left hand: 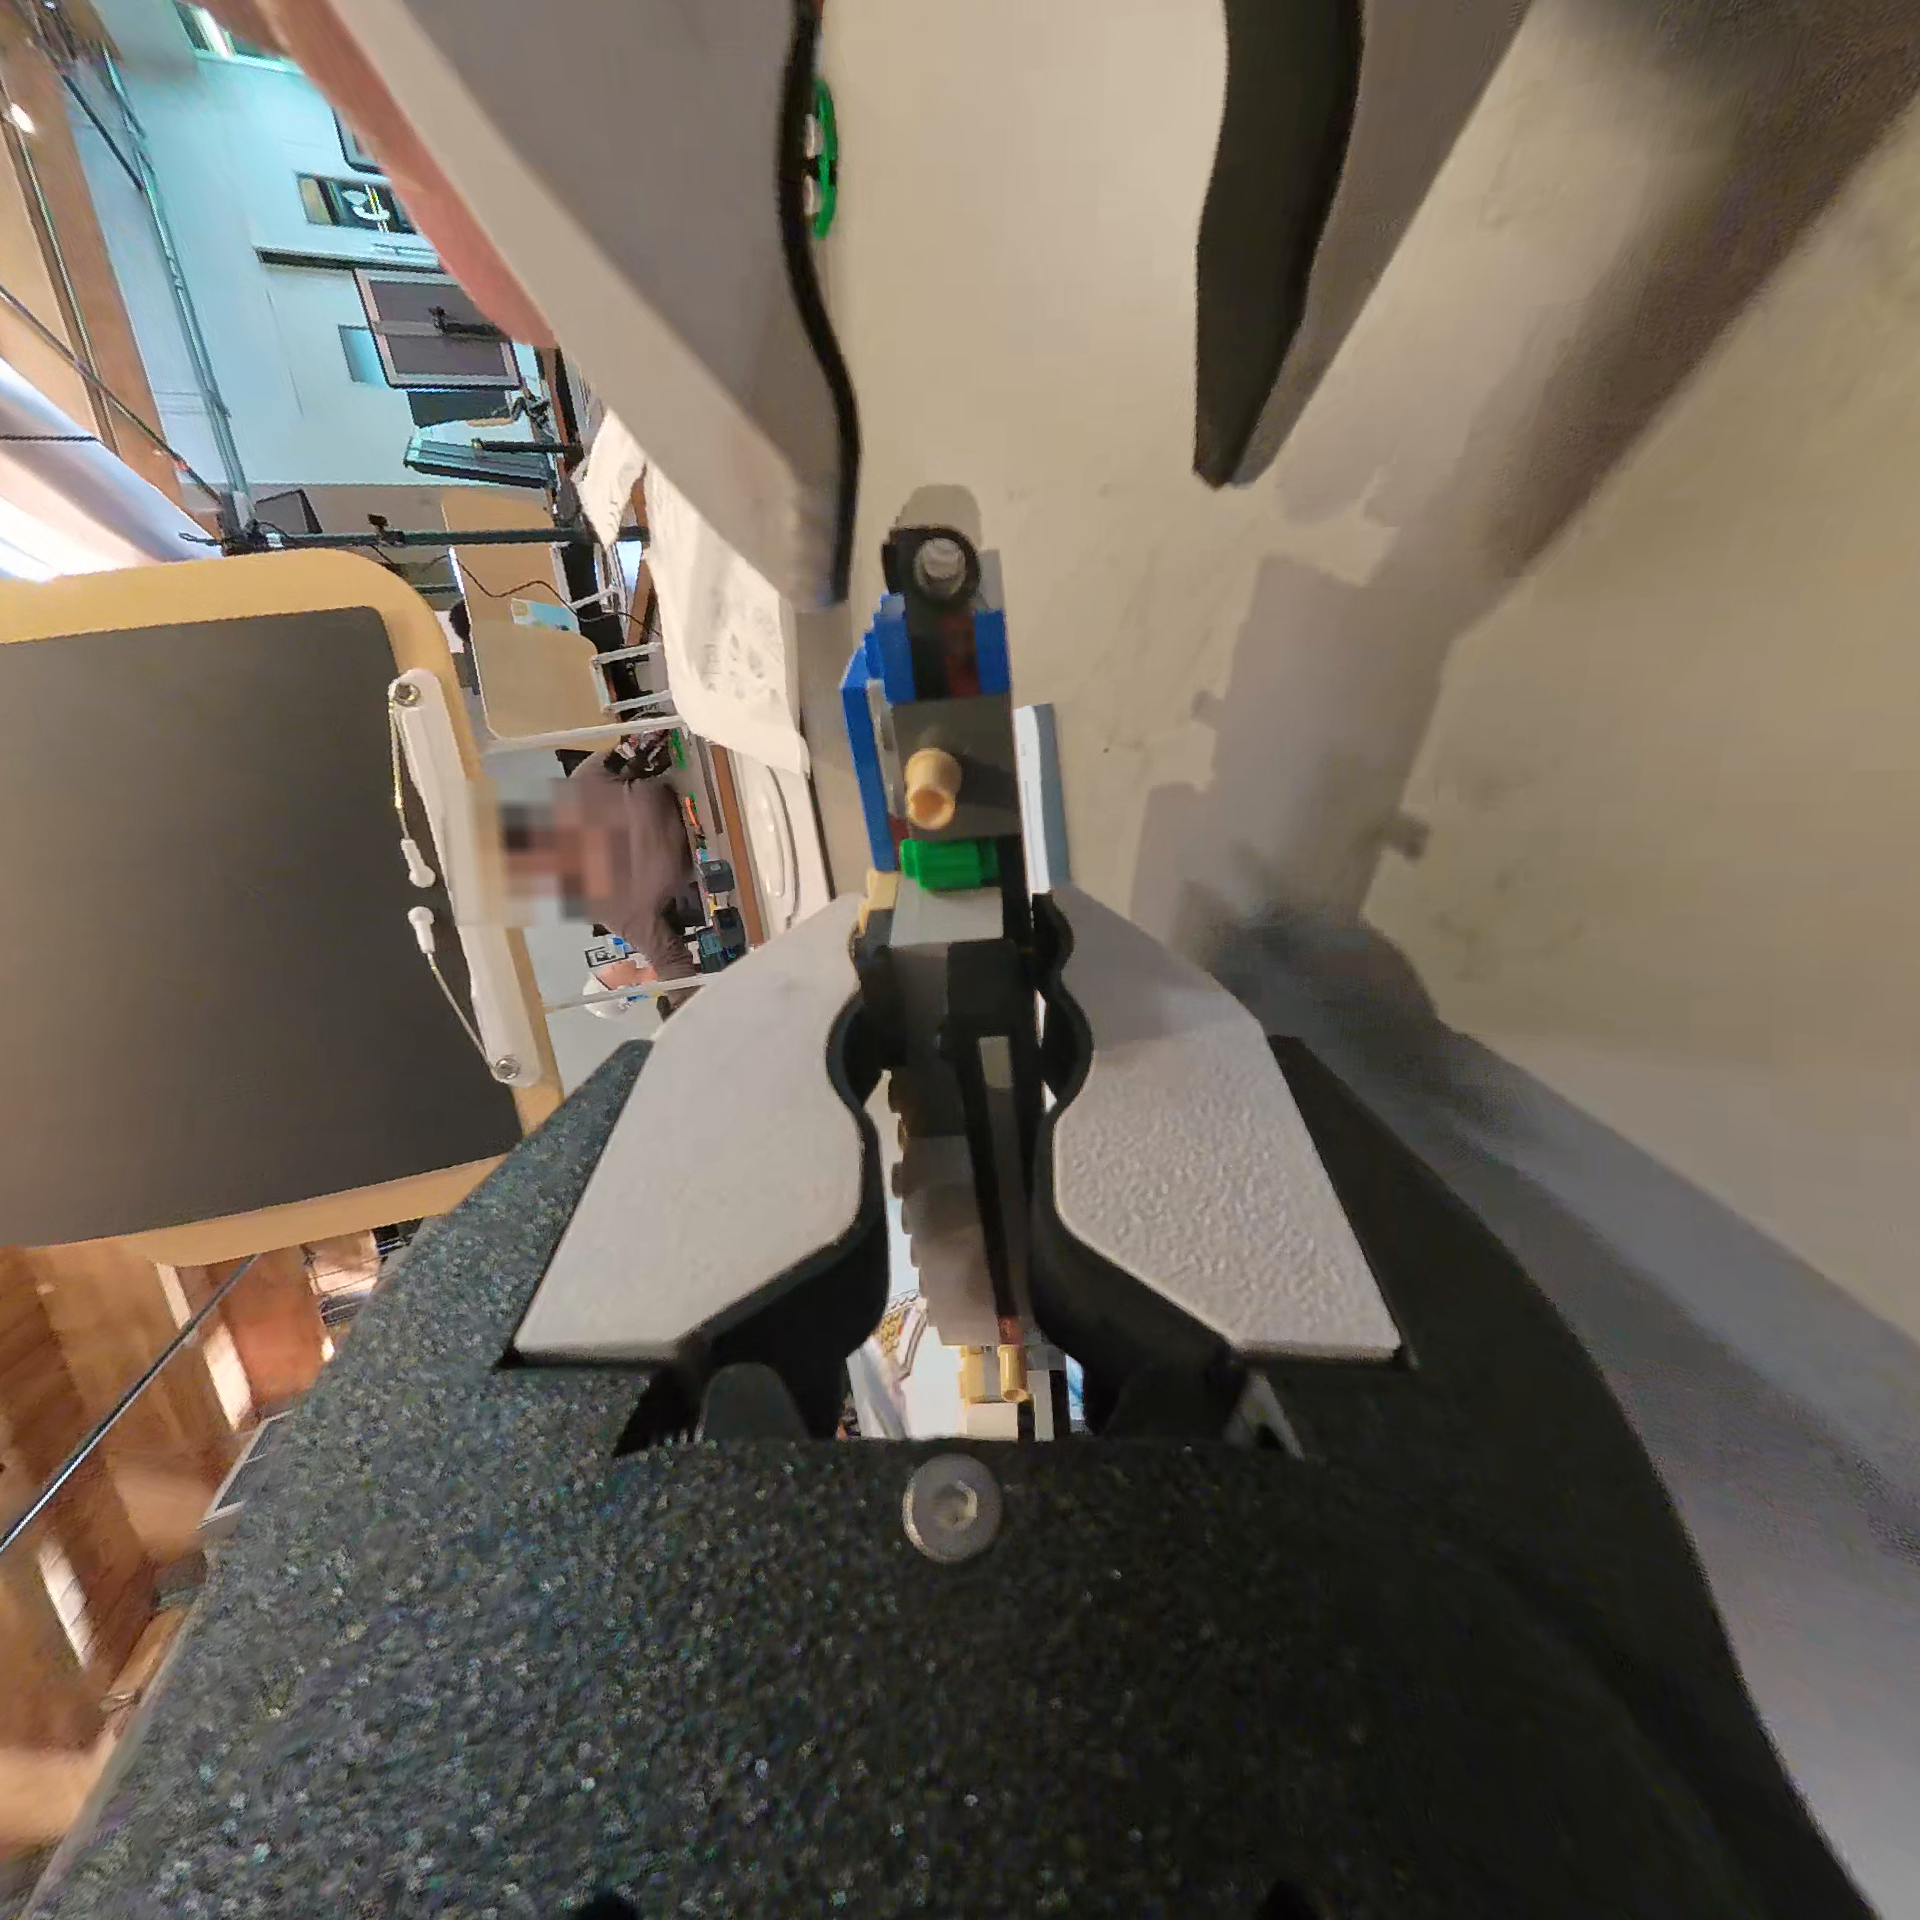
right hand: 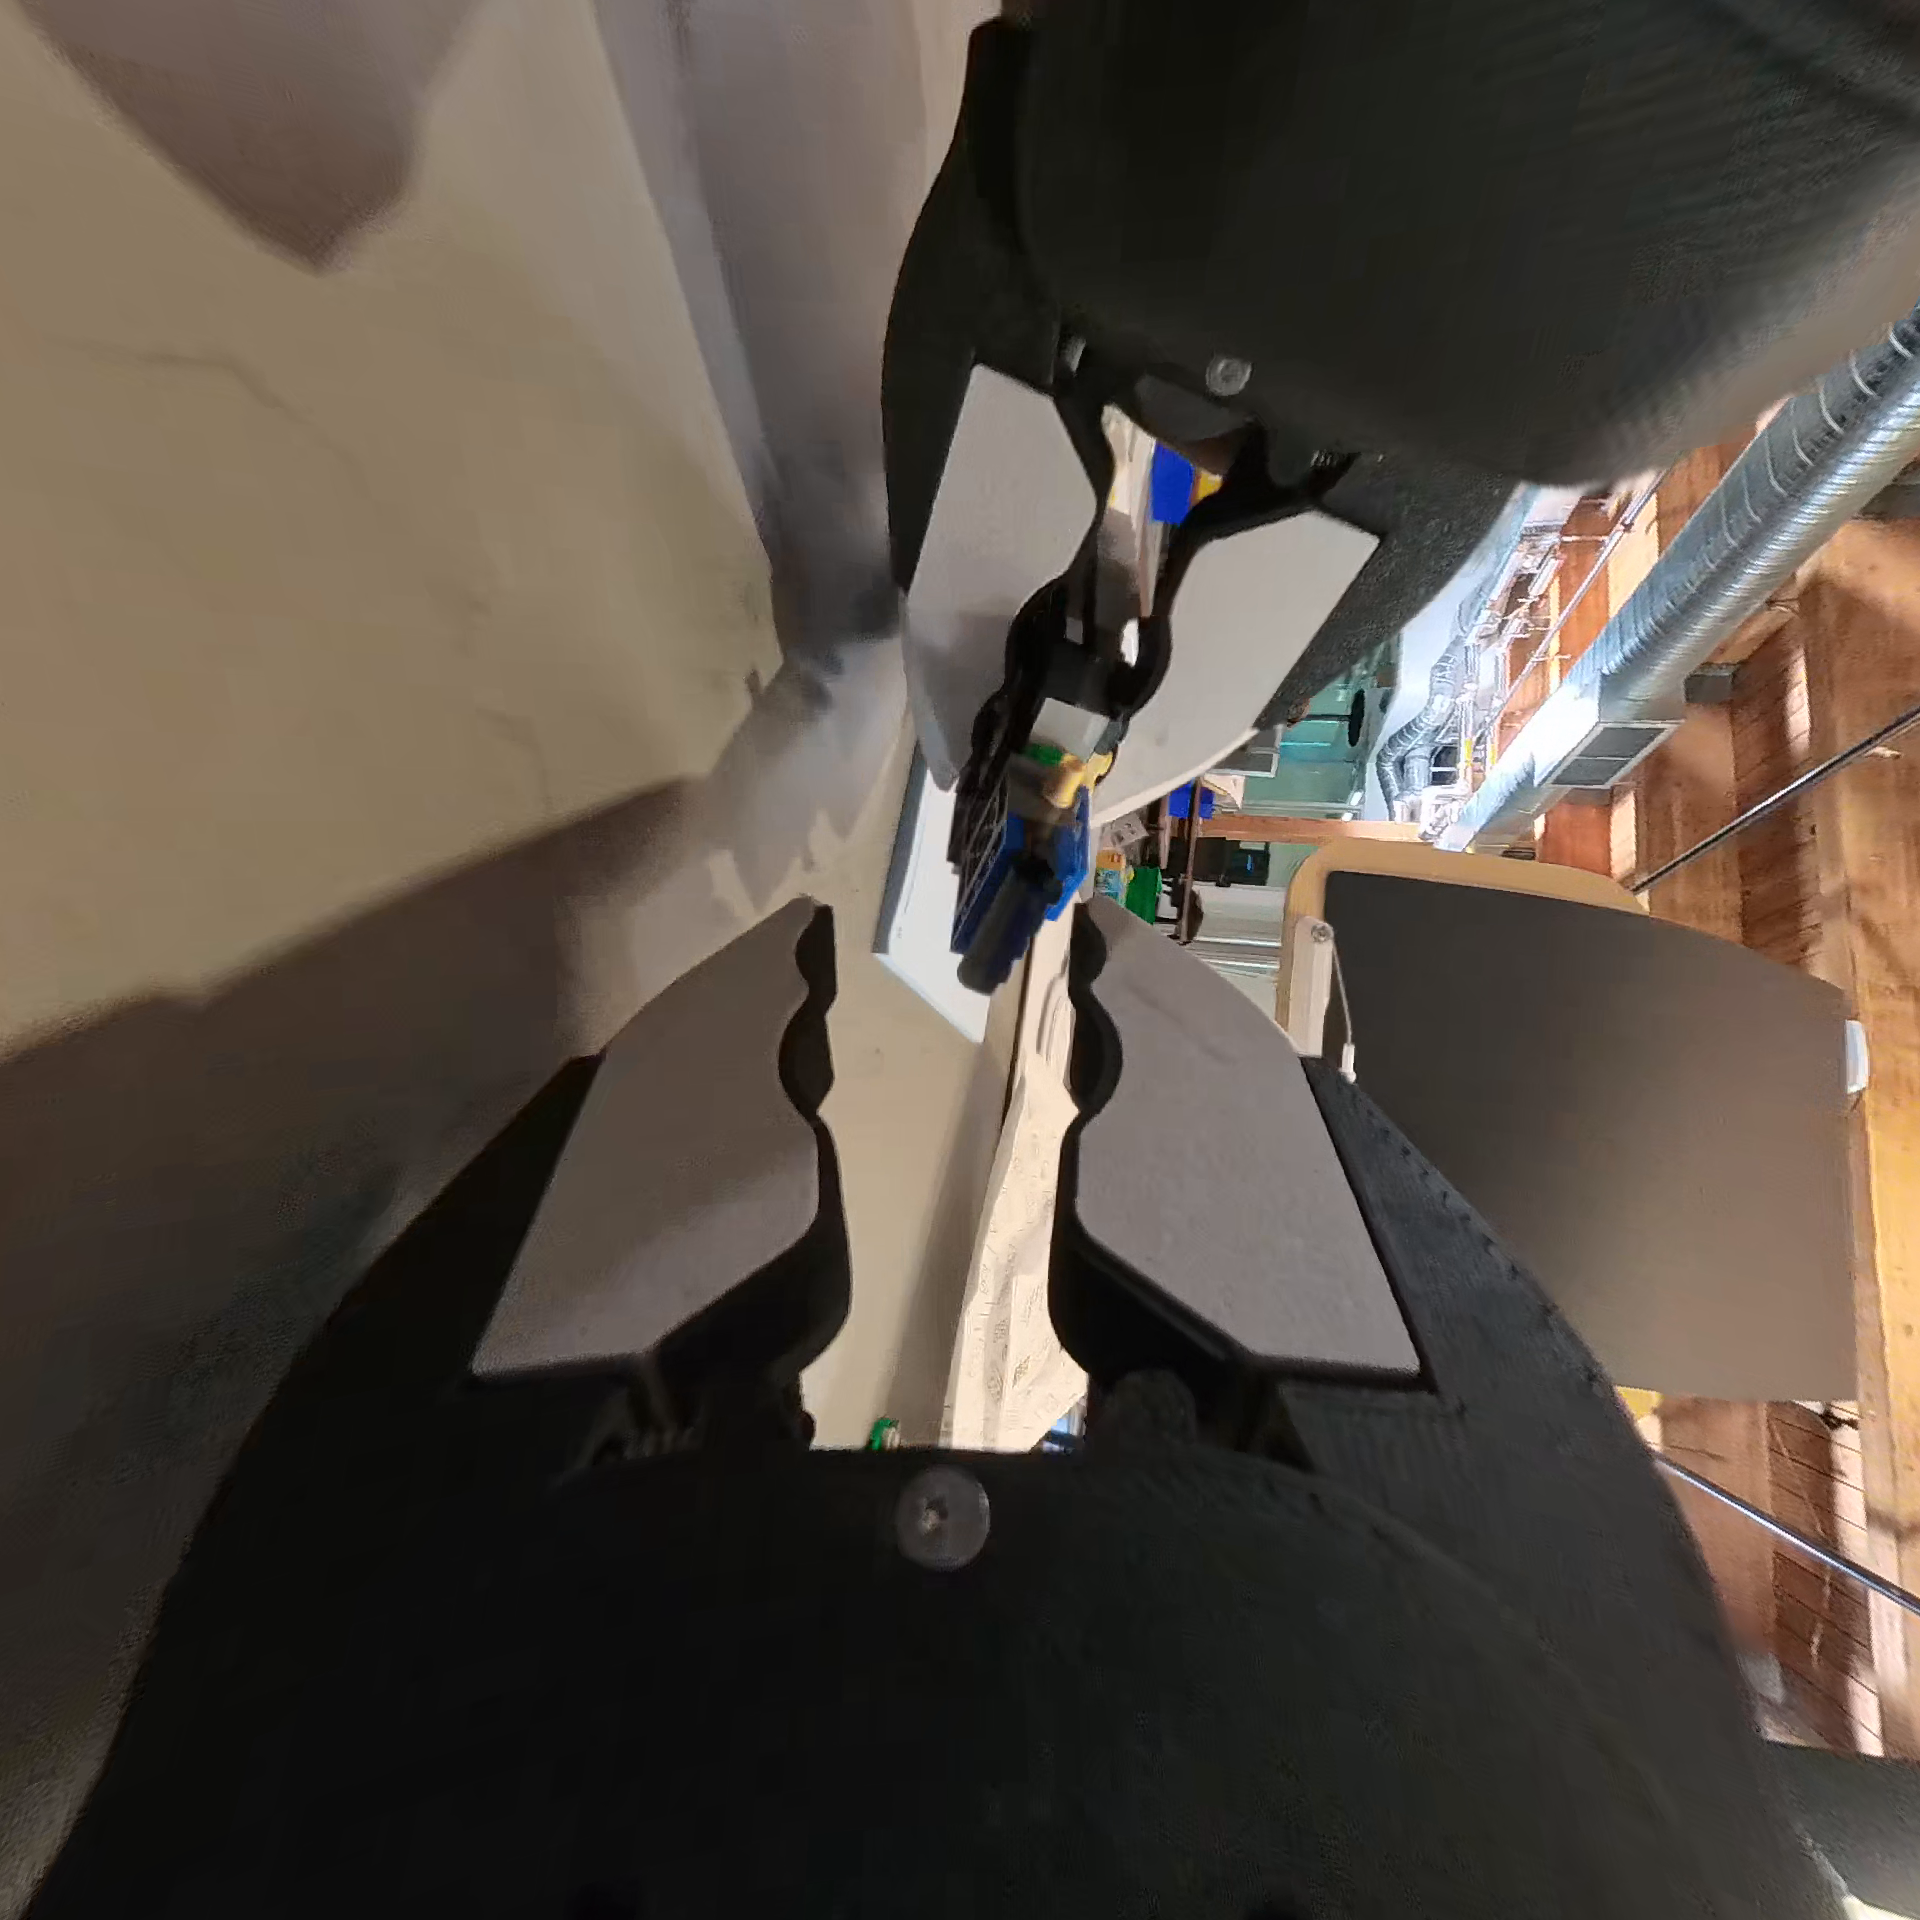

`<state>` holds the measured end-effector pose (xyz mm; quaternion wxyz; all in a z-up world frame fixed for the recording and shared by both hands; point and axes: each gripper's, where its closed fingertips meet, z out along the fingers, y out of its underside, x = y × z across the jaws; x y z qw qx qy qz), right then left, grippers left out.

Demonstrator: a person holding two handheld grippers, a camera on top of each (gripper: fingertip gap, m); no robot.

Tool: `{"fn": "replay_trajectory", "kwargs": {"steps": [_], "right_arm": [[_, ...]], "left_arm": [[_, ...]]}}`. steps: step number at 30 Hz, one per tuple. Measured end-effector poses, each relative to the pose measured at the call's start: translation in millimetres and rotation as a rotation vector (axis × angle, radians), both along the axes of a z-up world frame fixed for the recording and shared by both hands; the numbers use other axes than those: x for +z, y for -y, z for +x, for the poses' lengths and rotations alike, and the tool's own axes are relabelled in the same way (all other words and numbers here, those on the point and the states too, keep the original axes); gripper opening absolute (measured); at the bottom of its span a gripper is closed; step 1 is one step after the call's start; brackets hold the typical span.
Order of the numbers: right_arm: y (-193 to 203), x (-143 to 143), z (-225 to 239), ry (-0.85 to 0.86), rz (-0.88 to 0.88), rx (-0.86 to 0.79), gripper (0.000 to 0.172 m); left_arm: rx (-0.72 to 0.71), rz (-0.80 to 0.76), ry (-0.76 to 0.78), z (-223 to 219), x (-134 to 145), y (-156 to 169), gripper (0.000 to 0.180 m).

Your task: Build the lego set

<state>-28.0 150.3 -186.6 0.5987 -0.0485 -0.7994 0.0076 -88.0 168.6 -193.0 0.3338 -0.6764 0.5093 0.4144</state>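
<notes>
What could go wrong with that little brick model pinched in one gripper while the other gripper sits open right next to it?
The left gripper clamps only the brick model's near end, so the far part could snap off if bumped. The open right gripper hovers close to its tip and might knock it. The tan peg sticks out, exposed.

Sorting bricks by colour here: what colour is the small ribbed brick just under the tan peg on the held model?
Green, clearest in the left wrist view.

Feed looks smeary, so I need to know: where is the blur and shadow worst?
Left wrist view: multicoloured plastic brick model fairly sharp, other hand-held gripper's fingers above motion-blurred, dark shadow on beige tabletop. Right wrist view: brick model and tabletop smeared.
</notes>
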Motion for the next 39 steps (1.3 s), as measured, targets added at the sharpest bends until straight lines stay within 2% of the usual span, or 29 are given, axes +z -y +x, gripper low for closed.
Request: {"fn": "replay_trajectory", "kwargs": {"steps": [11, 20, 29, 34, 39], "right_arm": [[1.3, -6.8, -7.2, -0.060, 0.038, 0.022, 0.021], [3.2, -9.6, -7.4, -0.053, 0.041, 0.043, 0.016], [2.2, -15.0, -5.0, 0.016, 0.037, 0.040, 0.016], [-4.0, -22.3, -0.6, 0.113, -0.003, 0.004, 0.017], [-13.9, -29.7, 9.6, 0.212, -0.066, -0.054, 0.021]], "left_arm": [[0.028, -0.023, -0.007, 2.1, -11.5, 7.6, 0.027], [0.061, -0.078, 0.061, 5.1, -15.3, 23.2, 0.047], [0.013, -0.207, 0.258, 16.5, -16.7, 43.8, 0.054], [-0.012, -0.267, 0.379, 20.0, -16.0, 53.0, 0.068], [-0.101, -0.276, 0.576, 34.7, -11.2, 57.0, 0.075]]}}
